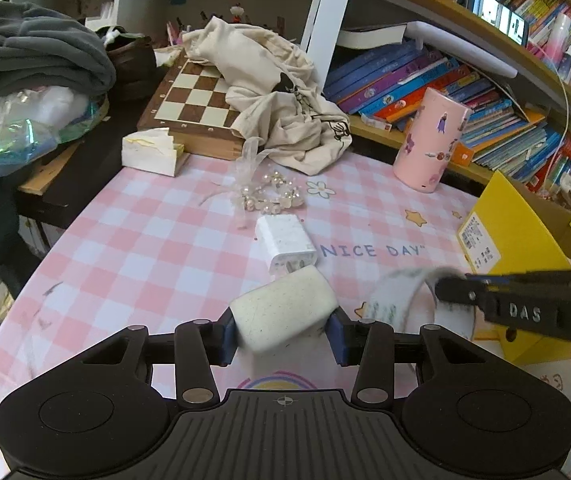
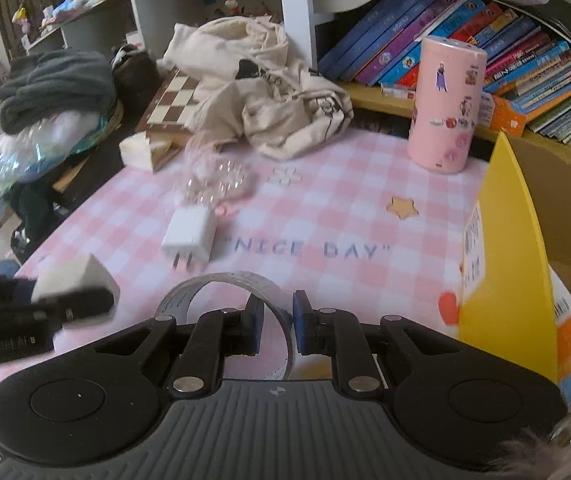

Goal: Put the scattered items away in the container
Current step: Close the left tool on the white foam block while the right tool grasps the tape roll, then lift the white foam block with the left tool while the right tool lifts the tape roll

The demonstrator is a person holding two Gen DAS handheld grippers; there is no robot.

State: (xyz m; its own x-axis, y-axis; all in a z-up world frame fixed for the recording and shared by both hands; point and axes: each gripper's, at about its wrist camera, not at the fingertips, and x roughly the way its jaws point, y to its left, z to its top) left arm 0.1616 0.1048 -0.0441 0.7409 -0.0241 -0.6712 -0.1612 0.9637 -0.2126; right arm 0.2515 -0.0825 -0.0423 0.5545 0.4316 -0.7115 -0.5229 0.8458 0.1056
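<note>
My left gripper [image 1: 283,334] is shut on a white speckled block [image 1: 285,308], held just above the pink checked tablecloth [image 1: 145,248]. In the right wrist view my right gripper [image 2: 278,324] is shut on the wall of a clear tape roll [image 2: 221,280]. From the left wrist view the right gripper [image 1: 457,294] and the blurred tape roll [image 1: 397,296] sit close to the right. A white charger plug [image 1: 285,244] and a pearl ornament with gauze [image 1: 269,196] lie on the cloth ahead. The open yellow cardboard box [image 2: 501,260] stands at the right.
A pink sticker-covered cylinder [image 1: 431,140] stands at the back right. A chessboard [image 1: 189,100] under a cream cloth bag [image 1: 277,100], a small white box [image 1: 153,152] and grey clothing [image 1: 33,60] crowd the back left. Shelves of books [image 1: 485,112] rise behind.
</note>
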